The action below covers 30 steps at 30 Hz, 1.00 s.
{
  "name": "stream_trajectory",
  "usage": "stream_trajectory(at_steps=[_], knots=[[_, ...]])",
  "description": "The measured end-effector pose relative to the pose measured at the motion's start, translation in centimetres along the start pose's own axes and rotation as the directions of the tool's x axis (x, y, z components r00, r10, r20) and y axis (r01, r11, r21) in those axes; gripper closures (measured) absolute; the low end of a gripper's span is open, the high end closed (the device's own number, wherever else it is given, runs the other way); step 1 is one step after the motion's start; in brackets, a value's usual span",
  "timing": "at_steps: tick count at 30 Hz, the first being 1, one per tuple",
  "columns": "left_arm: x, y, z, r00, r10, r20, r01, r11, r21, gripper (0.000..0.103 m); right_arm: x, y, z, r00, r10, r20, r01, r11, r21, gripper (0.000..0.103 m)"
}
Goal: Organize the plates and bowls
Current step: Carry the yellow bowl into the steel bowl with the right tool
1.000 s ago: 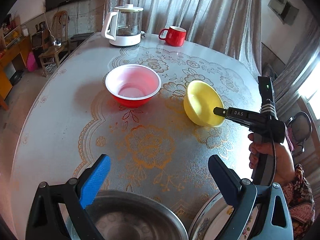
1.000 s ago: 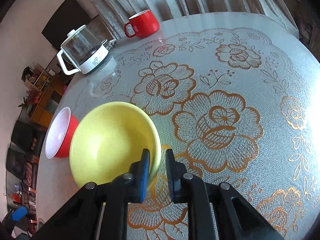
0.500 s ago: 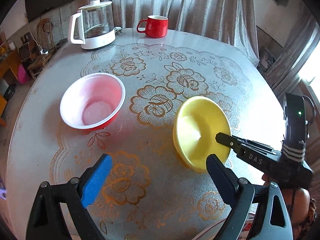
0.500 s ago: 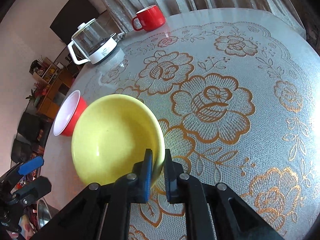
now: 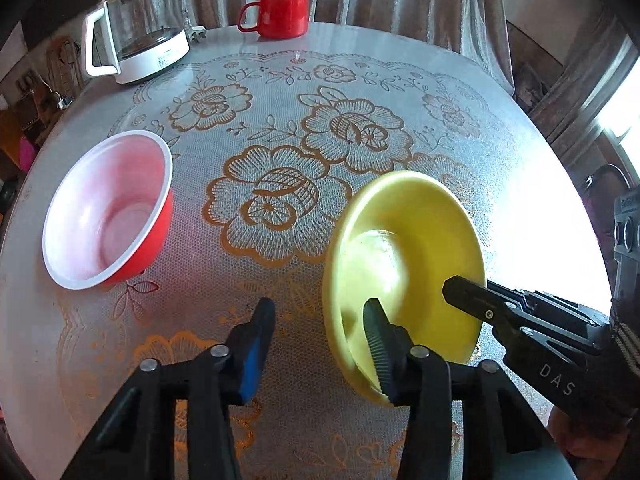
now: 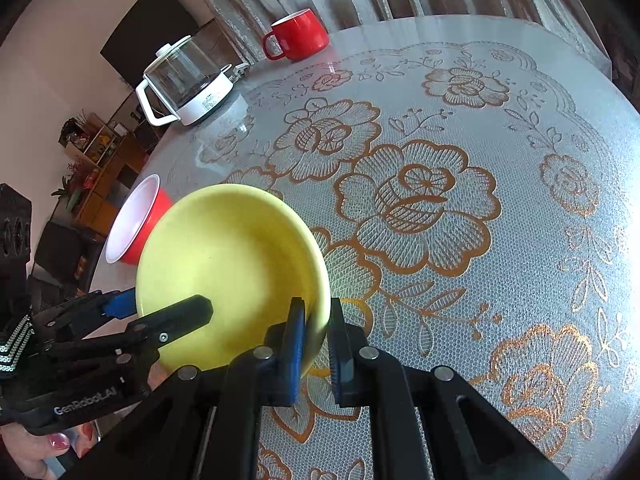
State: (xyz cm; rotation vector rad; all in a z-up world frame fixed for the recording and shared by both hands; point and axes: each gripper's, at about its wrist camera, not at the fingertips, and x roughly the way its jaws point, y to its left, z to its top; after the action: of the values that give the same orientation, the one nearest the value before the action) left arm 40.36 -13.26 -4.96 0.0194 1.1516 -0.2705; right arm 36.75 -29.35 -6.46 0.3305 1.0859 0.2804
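Daylight from the right blows out the table (image 5: 552, 216) edge; fisheye bends dark corners; focus sharp

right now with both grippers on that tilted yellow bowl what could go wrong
The right gripper pinches only the rim of the tilted glossy yellow bowl, so it could pivot or slip. The left gripper is closing over the opposite rim; a mistimed squeeze could twist it loose. Swung left, it might knock the red bowl with the white inside.

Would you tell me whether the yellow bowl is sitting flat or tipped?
Tipped: the yellow bowl stands on edge, its inside facing sideways, with the right gripper clamping its rim.
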Motion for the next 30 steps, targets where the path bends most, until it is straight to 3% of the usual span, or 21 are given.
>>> stream_trajectory(at_steps=[7, 18, 30], knots=[[0.2, -1.0, -0.3, 1.000, 0.003, 0.003, -0.004, 0.997, 0.079, 0.085, 0.3, 0.5, 0.2, 1.000, -0.003, 0.000, 0.003, 1.000, -0.011, 0.093], [-0.5, -1.0, -1.2, 1.000, -0.008, 0.027, 0.004, 0.992, 0.128, 0.087, 0.5, 0.4, -0.2, 1.000, 0.005, -0.008, -0.005, 1.000, 0.008, 0.094], [-5.4, -0.2, -4.9, 0.995, -0.069, 0.079, 0.062, 0.994, 0.086, 0.087, -3.9, 2.9, -2.5, 0.997, 0.044, 0.058, -0.045, 0.999, 0.006, 0.095]])
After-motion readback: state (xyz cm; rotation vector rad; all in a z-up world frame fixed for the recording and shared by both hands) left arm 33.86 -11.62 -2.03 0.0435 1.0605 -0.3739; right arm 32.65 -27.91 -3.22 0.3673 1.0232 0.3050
